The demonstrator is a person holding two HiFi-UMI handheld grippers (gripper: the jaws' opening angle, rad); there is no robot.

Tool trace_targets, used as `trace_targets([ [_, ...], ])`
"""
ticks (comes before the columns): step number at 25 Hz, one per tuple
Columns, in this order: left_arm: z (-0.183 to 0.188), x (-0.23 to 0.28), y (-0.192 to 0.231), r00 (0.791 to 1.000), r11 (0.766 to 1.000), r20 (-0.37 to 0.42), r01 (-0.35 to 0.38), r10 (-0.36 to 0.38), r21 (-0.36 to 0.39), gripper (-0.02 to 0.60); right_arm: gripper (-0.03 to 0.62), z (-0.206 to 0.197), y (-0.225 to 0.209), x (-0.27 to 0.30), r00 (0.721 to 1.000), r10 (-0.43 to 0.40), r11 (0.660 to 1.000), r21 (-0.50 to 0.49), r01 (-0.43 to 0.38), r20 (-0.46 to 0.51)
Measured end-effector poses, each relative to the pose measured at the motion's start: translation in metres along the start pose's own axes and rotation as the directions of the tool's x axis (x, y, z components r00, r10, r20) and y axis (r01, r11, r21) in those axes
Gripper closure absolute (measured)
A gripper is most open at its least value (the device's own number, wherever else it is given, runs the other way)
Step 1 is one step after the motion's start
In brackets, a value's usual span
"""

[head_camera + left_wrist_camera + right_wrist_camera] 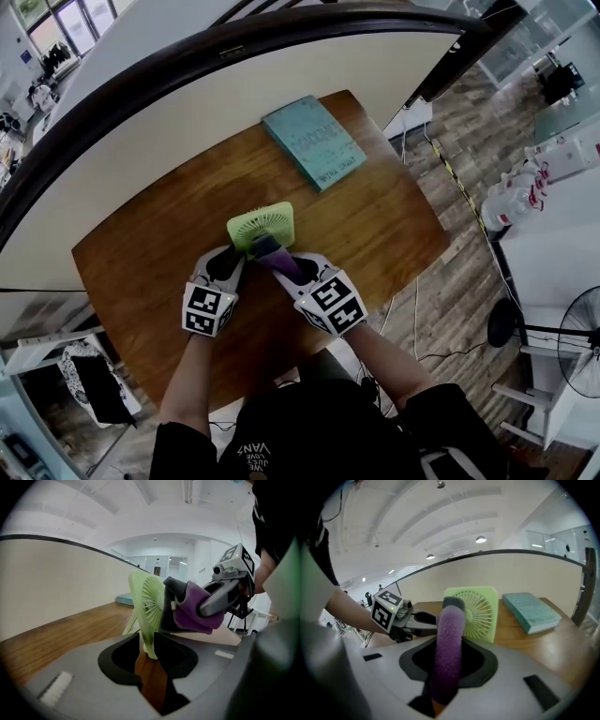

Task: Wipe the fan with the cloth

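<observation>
I count one green fan [262,225], one purple cloth [281,265] and one teal book [313,141] on the single bench [159,253]. Two grippers: left gripper [149,642], right gripper [447,654]. One pedestal fan [577,337] on the floor.

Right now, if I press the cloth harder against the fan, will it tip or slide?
Likely light and tippy: the fan is thin and stands upright. The left tool grips its edge, which should steady it.
</observation>
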State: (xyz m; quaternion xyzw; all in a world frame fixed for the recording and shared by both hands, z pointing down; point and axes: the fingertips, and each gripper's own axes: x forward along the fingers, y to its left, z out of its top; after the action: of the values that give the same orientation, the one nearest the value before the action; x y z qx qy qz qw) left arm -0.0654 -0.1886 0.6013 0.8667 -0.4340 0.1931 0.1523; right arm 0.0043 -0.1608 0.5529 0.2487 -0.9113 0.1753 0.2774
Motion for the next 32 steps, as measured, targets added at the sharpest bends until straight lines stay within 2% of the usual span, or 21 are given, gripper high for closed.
trace_targets([
  [5,0.000,0.000,0.002,1.000,1.000,-0.004,-0.001,0.001,0.015,0.491,0.494,-0.008,0.021,0.030,0.991,0.104,0.994,-0.013,-0.105,-0.083],
  [9,-0.005,0.001,0.001,1.000,1.000,-0.017,0.003,-0.003,0.028,0.497,0.494,-0.012,0.016,0.042,0.987,0.119,0.993,0.035,-0.116,-0.106],
  [15,-0.003,0.000,0.002,1.000,1.000,-0.011,-0.008,0.008,0.027,0.503,0.494,-0.014,-0.001,0.034,0.991,0.087,0.995,0.065,-0.081,-0.101],
  [27,-0.006,-0.001,0.003,1.000,1.000,-0.021,-0.001,0.001,0.023,0.508,0.494,-0.042,-0.071,-0.007,0.991,-0.082,0.981,0.164,0.100,-0.110],
  [32,-0.003,-0.003,0.002,1.000,1.000,-0.014,0.000,0.000,0.015,0.509,0.494,-0.049,-0.082,-0.015,0.986,-0.115,0.972,0.191,0.137,-0.120],
])
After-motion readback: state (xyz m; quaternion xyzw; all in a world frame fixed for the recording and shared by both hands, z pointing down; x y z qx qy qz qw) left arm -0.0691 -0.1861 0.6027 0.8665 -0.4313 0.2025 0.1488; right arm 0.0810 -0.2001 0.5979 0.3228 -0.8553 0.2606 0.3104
